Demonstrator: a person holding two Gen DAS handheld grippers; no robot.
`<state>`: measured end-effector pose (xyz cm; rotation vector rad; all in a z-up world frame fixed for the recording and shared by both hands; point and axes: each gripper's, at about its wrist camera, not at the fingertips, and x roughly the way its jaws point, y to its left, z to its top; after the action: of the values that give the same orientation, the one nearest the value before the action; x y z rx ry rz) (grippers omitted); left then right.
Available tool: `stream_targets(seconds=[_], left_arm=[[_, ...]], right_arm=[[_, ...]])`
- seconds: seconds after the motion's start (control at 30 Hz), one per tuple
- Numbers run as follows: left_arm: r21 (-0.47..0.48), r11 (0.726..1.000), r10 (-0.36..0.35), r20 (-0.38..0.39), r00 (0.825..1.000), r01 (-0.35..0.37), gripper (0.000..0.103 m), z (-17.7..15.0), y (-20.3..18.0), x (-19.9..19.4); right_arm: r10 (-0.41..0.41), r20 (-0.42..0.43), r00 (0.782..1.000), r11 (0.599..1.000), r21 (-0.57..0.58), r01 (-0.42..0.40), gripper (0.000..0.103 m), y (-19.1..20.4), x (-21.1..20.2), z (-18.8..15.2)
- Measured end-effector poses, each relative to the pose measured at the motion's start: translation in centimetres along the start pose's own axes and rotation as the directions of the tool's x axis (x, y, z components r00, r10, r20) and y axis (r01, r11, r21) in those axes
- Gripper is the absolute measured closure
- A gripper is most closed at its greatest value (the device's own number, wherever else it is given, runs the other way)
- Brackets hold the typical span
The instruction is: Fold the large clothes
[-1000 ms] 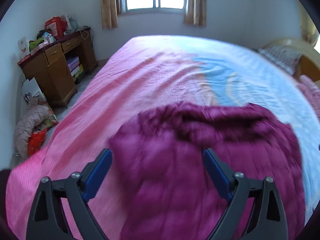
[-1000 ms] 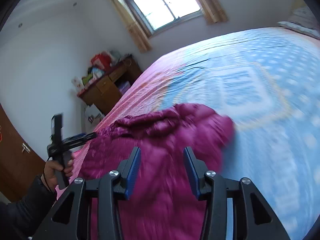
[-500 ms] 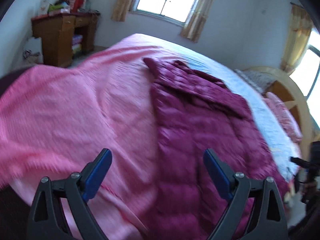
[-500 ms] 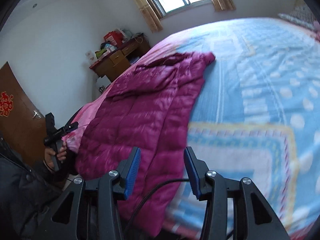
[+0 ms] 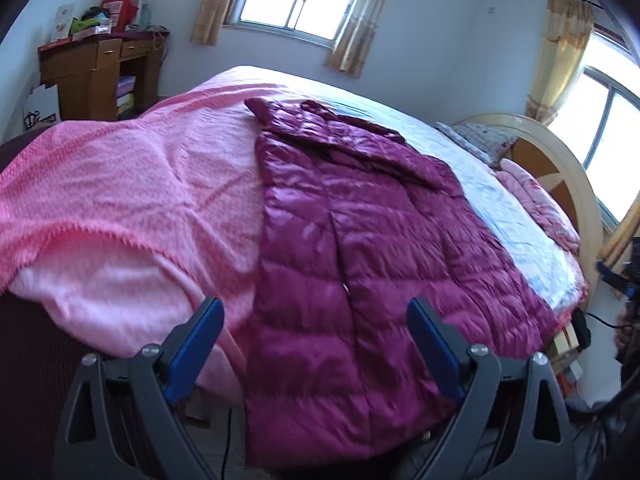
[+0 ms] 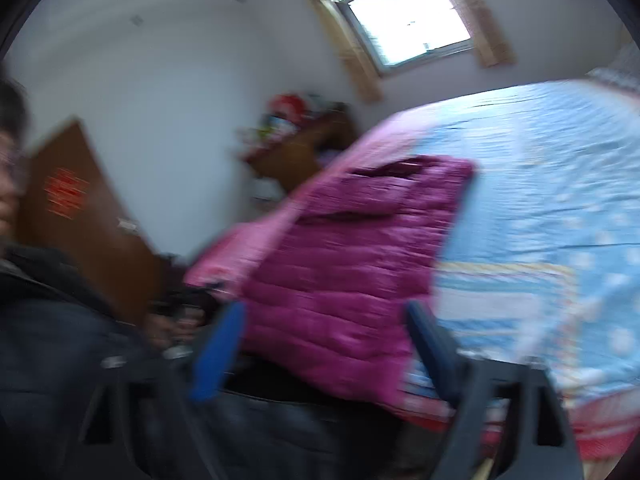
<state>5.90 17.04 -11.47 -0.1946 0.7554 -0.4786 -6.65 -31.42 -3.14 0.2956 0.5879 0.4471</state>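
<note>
Now purple puffer jacket [image 5: 352, 248] flat on bed [image 5: 120, 184].

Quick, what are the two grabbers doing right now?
Left hand-held gripper: open, holding nothing.
Right hand-held gripper: jaws opening, nothing gripped.

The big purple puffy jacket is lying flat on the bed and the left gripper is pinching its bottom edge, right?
Not quite. The purple puffy jacket does lie flat on the bed, but the left gripper is not pinching it. The left wrist view shows its jaws wide open, apart from the fabric.
</note>
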Motion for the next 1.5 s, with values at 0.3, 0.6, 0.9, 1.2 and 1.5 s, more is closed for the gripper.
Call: stream_targets(seconds=[0.3, 0.6, 0.9, 1.2, 1.5], left_arm=[[0.044, 0.999, 0.013, -0.022, 1.000, -0.012, 0.008, -2.2, -0.9, 0.4], [0.088, 0.995, -0.049, -0.045, 0.998, 0.053, 0.015, -2.6, -2.0, 0.6], [-0.035, 0.999, -0.019, 0.137, 0.990, 0.024, 0.012, 1.6, 1.6, -4.7], [-0.184, 0.981, 0.100, 0.245, 0.964, -0.055, 0.012, 4.7, 7.2, -7.4], [-0.114, 0.992, 0.081, 0.160, 0.984, -0.063, 0.012, 4.2, 6.9, -4.4]], right_arm=[[-0.047, -0.203, 0.978, 0.985, 0.154, 0.079, 0.017, -3.0, 10.6, -5.2], [0.008, -0.336, 0.942, 0.982, 0.179, 0.056, 0.077, -2.6, 14.2, -6.8], [0.248, -0.177, 0.953, 0.946, 0.256, -0.199, 0.090, -0.8, 12.5, -1.5], [0.207, 0.106, 0.973, 0.876, 0.422, -0.233, 0.091, -5.7, 14.9, 7.4], [-0.026, 0.064, 0.998, 0.792, 0.610, -0.019, 0.091, -12.9, 22.9, 9.3]])
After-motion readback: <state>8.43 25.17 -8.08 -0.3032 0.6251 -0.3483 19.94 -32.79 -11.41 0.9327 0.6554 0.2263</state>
